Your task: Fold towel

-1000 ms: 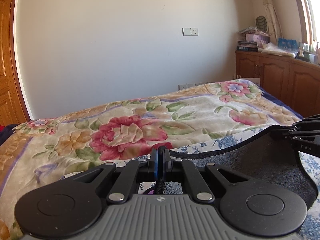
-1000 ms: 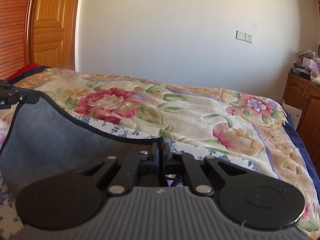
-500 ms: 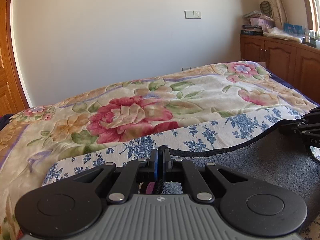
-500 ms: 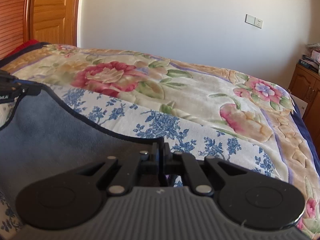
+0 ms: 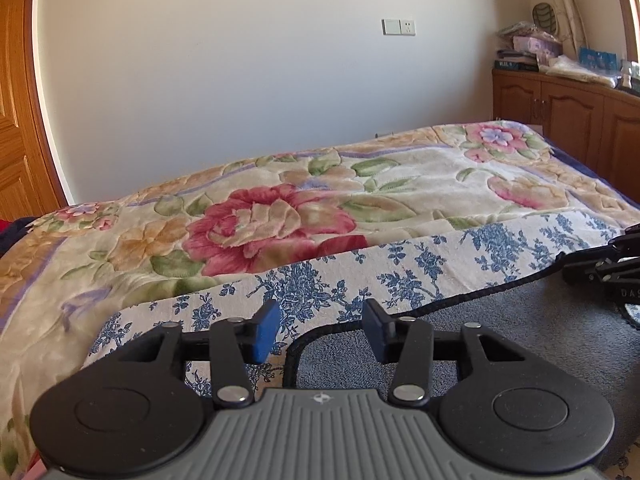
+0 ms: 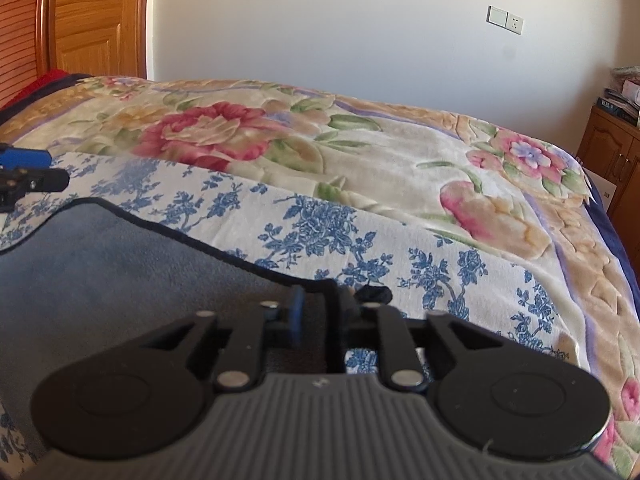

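The towel is folded on the bed: its grey underside (image 5: pixel 520 344) with dark edging lies over the white side with blue flowers (image 5: pixel 344 276). My left gripper (image 5: pixel 320 330) is open, its blue pads apart above the folded corner, which lies free on the bed. My right gripper (image 6: pixel 320 312) stands partly open around the other grey corner (image 6: pixel 328 292); the edge sits between the fingers. The grey layer (image 6: pixel 120 276) and floral part (image 6: pixel 320 228) show in the right wrist view. Each gripper shows at the other view's edge.
The towel lies on a bed with a cream floral blanket (image 5: pixel 272 220). A wooden cabinet (image 5: pixel 568 120) with piled items stands at the right. A wooden door (image 6: pixel 88 20) is at the left, a plain wall behind.
Both grippers carried the grey edge forward and down onto the floral part. The left gripper opened and let its corner go. The right gripper's fingers have parted.
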A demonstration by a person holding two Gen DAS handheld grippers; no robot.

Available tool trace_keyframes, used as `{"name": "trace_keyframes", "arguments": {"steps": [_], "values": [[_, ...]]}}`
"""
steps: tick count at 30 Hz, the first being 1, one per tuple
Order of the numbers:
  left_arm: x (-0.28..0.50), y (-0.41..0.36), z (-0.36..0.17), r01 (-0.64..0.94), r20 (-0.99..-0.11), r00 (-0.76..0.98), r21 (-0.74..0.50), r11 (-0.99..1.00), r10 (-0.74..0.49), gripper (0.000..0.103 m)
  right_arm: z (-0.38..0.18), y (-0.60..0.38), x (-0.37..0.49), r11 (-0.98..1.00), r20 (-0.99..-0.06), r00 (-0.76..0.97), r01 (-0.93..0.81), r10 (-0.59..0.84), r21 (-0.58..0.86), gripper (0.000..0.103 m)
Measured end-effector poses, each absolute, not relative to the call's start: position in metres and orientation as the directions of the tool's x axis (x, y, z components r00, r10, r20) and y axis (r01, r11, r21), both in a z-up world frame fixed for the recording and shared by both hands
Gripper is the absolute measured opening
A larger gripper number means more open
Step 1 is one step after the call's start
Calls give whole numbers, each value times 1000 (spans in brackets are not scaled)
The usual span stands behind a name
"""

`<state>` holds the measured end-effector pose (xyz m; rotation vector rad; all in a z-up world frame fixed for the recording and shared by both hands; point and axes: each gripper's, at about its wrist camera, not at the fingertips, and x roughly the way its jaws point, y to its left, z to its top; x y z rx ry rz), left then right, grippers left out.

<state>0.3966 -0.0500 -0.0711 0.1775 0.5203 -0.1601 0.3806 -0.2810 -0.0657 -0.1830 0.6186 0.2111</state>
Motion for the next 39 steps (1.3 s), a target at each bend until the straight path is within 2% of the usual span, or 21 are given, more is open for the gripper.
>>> {"name": "trace_keyframes", "arguments": {"steps": [1, 2, 3, 5, 8, 14, 17, 32, 39], "values": [[395, -50, -71, 197, -508, 855, 128, 972, -106, 50, -64, -282, 380, 964, -586, 797, -248, 146, -98, 57], [393, -49, -70, 194, -508, 855, 130, 972, -103, 56, -63, -283, 378, 965, -583, 799, -246, 147, -94, 59], [391, -49, -69, 192, -506, 857, 134, 972, -99, 62, -61, -284, 377, 966, -582, 801, -241, 144, -93, 59], [386, -48, -64, 191, -501, 860, 131, 973, -101, 64, -57, -286, 373, 969, -580, 802, -232, 144, -81, 59], [378, -46, -55, 187, -493, 864, 127, 974, -102, 74, -50, -288, 366, 972, -577, 804, -224, 141, -75, 60], [359, -46, -26, 177, -461, 882, 120, 977, -103, 88, -30, -292, 345, 976, -565, 812, -211, 145, -53, 64], [348, -47, -13, 180, -456, 883, 117, 977, -108, 91, -20, -292, 332, 978, -559, 817, -204, 142, -49, 70], [283, -57, 49, 191, -407, 906, 140, 972, -119, 97, 33, -287, 275, 978, -505, 846, -209, 171, -20, 72], [251, -64, 78, 198, -381, 915, 139, 970, -132, 103, 60, -288, 247, 978, -470, 866, -205, 170, -25, 78]]}}
